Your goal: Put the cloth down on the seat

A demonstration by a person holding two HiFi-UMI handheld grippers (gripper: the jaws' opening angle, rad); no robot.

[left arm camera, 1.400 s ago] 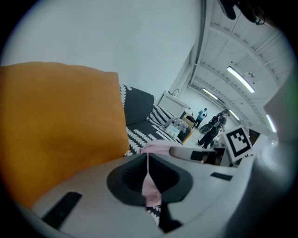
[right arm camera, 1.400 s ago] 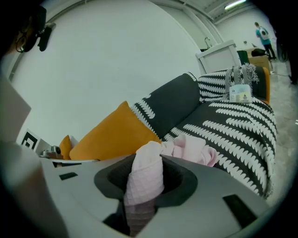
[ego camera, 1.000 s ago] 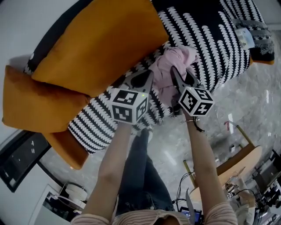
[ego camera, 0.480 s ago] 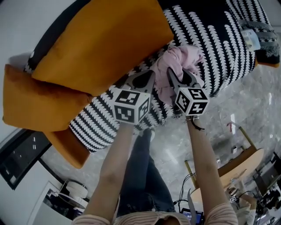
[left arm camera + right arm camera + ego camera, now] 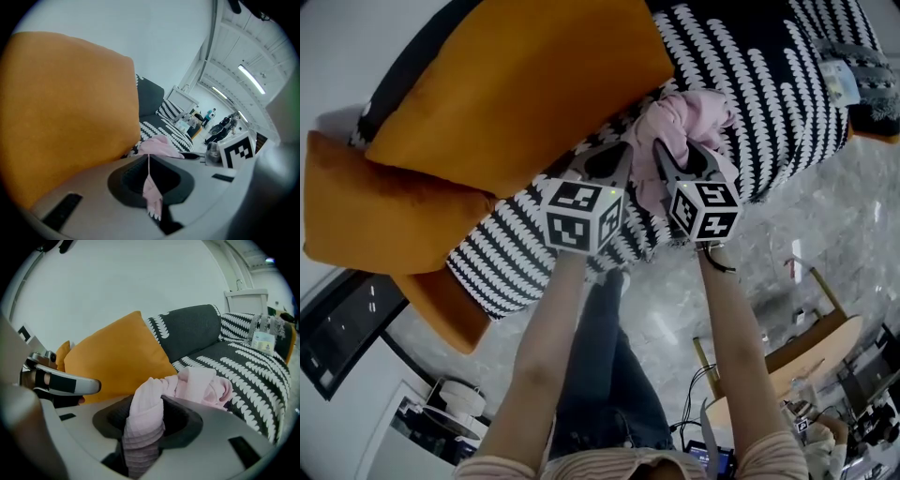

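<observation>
A bunched pink cloth (image 5: 686, 117) lies on the black-and-white patterned sofa seat (image 5: 769, 84) near its front edge. My left gripper (image 5: 617, 161) is at the cloth's left side, shut on a thin pink corner (image 5: 151, 192) that hangs between its jaws. My right gripper (image 5: 686, 157) is at the cloth's near side. Its jaws are opening, and a thick rolled fold of the cloth (image 5: 146, 418) still lies loosely between them. The rest of the cloth (image 5: 204, 383) rests on the seat just beyond the right jaws.
A large orange cushion (image 5: 506, 84) leans on the sofa back just left of the cloth, with a second orange cushion (image 5: 384, 216) farther left. A grey pillow with a tag (image 5: 844, 66) lies at the seat's far right. Marble floor (image 5: 825, 225) and a wooden table (image 5: 806, 347) are below.
Both grippers have moved a little farther over the seat with the cloth. The right gripper's jaws have spread wider around the fold.
</observation>
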